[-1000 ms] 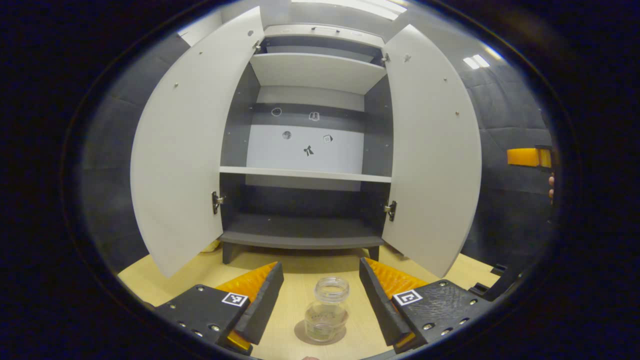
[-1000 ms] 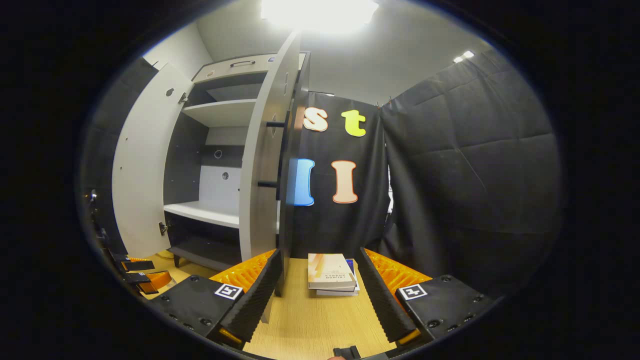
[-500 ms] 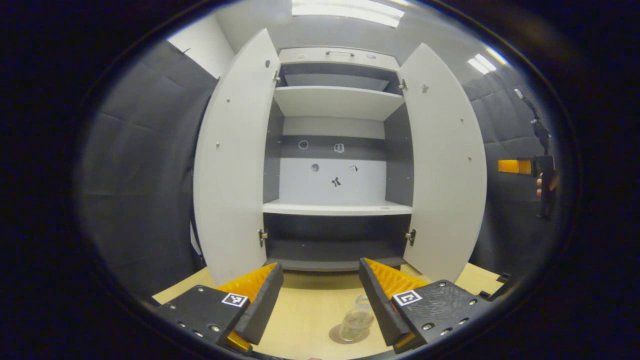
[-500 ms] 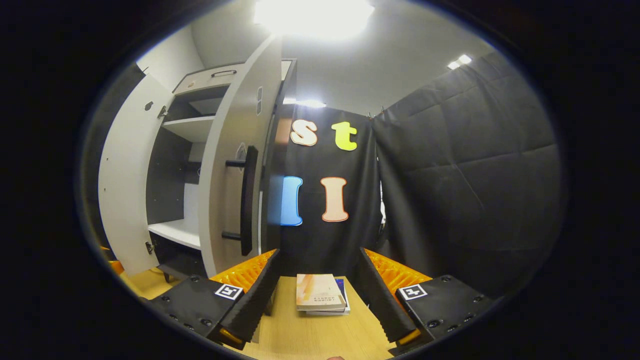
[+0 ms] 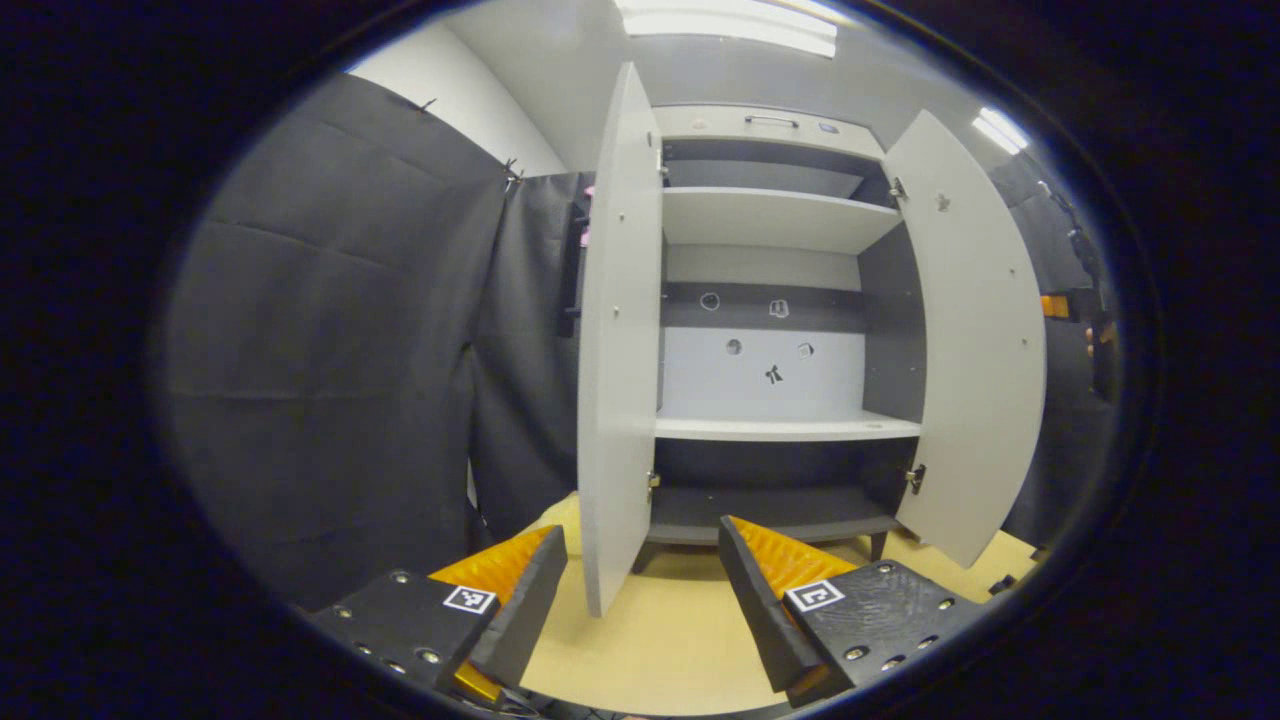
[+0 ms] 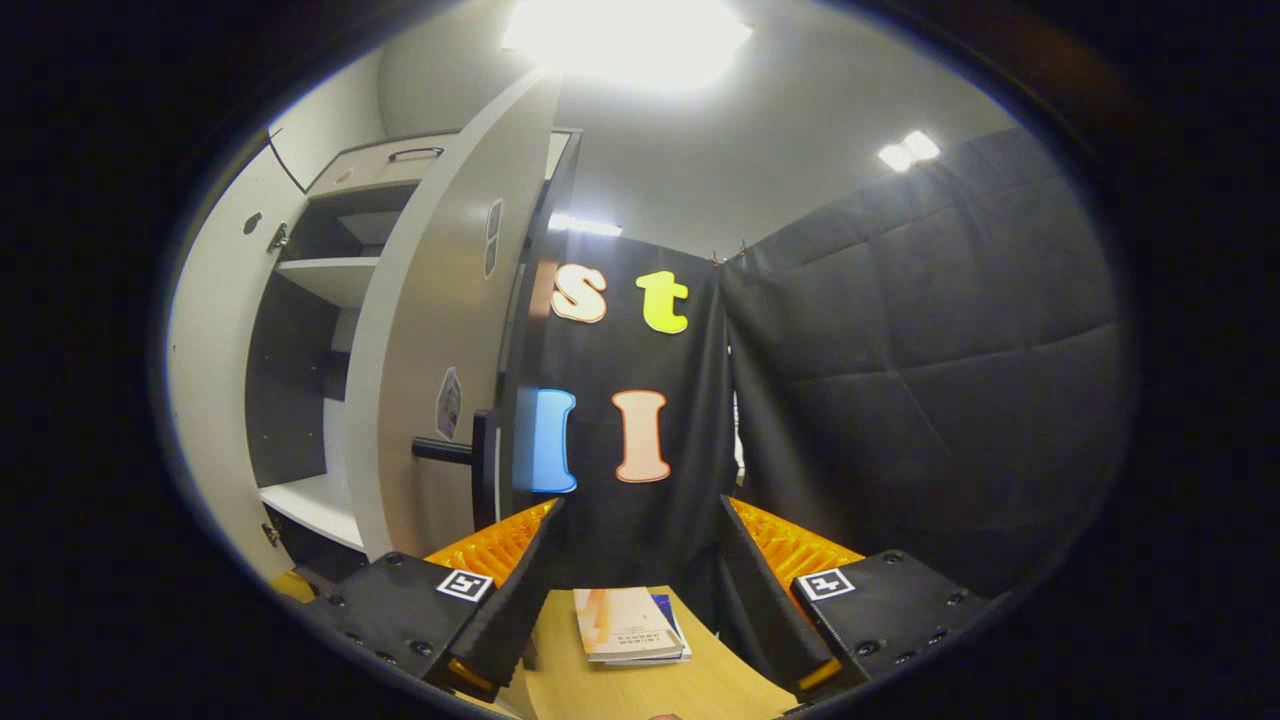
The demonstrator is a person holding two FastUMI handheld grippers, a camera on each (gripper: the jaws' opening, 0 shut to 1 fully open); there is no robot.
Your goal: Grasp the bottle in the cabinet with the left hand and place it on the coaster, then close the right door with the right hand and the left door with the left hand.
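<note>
1. Left gripper: fingers spread wide, nothing between them. Bare wooden table lies below the gap.
2. Ahead of the left gripper stands the cabinet, both doors open. The left door is seen nearly edge-on, its lower corner just above the gap between the fingers. The right door swings out to the far right.
3. Cabinet shelves visible from the left gripper hold nothing; small stickers mark the back panel.
4. Bottle and coaster: I cannot tell where they are from these views.
5. Far right of the left gripper view, beyond the right door, part of the other gripper and fingers of a hand appear at the edge.
6. Right gripper: fingers spread wide, holding nothing.
7. The right door stands ahead-left of the right gripper, outer face toward it; its dark bar handle sits just above the left finger, not touching.
8. A stack of books lies on the table between the right gripper's fingers, farther ahead.
</note>
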